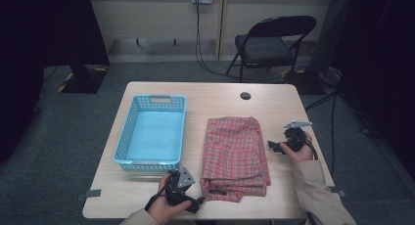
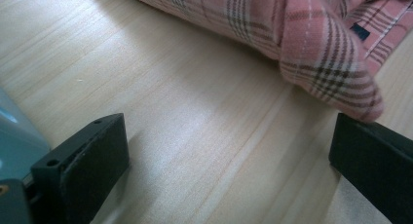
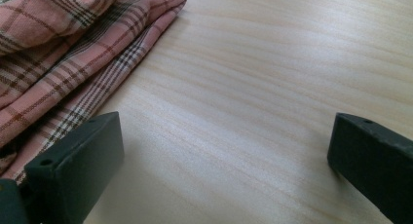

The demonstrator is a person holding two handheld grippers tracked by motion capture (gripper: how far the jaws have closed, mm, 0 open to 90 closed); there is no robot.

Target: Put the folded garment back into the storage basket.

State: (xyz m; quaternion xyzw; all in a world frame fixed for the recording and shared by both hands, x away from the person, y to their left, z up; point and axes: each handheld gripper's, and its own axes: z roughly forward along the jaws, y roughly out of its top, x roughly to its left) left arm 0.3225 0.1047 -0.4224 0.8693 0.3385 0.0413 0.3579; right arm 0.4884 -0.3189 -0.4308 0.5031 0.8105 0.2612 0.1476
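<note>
A folded red plaid cloth [image 1: 236, 156] lies on the wooden table [image 1: 215, 95], right of centre. A light blue plastic basket [image 1: 128, 132] stands empty to its left. My left gripper [image 1: 180, 183] rests near the table's front edge, between the basket's front corner and the cloth's near left corner. Its jaws stand open over bare wood [image 2: 229, 151], and the cloth's corner [image 2: 331, 63] lies just beyond the right jaw. My right gripper [image 1: 272, 146] sits at the cloth's right side, open over bare wood [image 3: 224, 151], with the cloth's edge [image 3: 73, 63] by its left jaw.
A round cable hole [image 1: 245, 96] is in the table's far edge. A black folding chair [image 1: 266, 44] stands behind the table, and a cable [image 1: 198, 34] hangs from a wall socket. Dark stands and equipment flank the table on the grey carpet.
</note>
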